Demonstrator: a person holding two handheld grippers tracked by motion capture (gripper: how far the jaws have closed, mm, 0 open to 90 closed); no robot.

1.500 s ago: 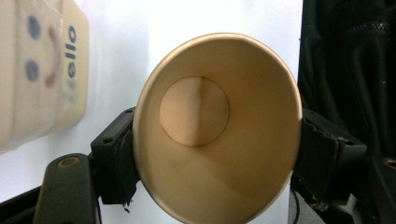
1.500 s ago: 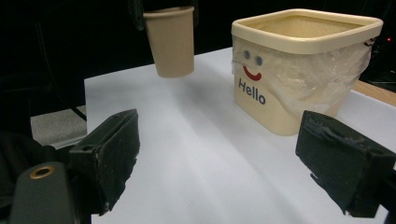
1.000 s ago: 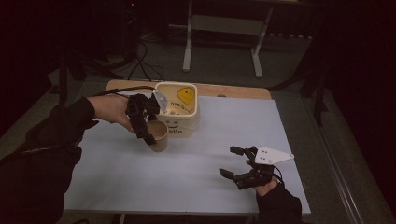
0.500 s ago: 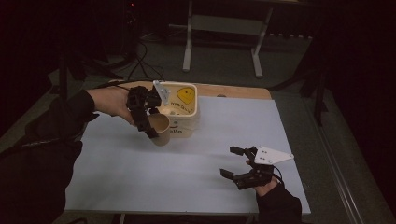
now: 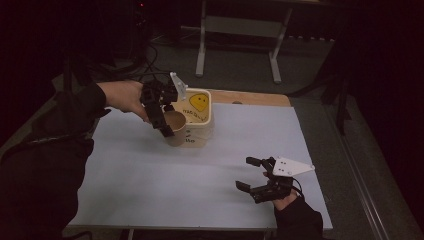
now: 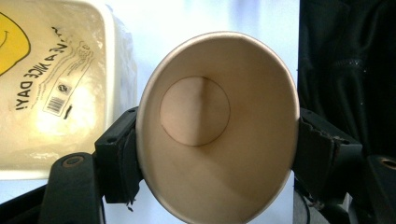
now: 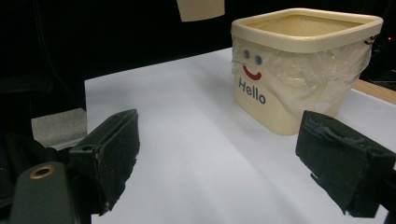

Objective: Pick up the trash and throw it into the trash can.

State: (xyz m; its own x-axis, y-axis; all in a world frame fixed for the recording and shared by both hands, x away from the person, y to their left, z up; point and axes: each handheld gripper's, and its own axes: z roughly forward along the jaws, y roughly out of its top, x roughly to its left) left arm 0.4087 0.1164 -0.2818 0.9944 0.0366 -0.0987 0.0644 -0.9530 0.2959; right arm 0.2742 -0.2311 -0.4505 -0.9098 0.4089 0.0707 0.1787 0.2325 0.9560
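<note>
My left gripper [image 5: 161, 111] clamped a brown paper cup [image 6: 217, 123], lifted beside the cream lined bin [image 5: 196, 118]. My right gripper [image 5: 254, 174] rested wide apart, empty, on the white table [image 5: 150, 190].

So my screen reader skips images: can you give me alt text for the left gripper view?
A paper cup is clamped between two black jaws, its open mouth facing the camera and its inside empty. Behind it to the left stands a cream bin lined with a plastic bag, on a white table.

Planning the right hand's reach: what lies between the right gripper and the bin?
Nothing: bare white table between the right gripper and the bin, per right gripper view.
</note>
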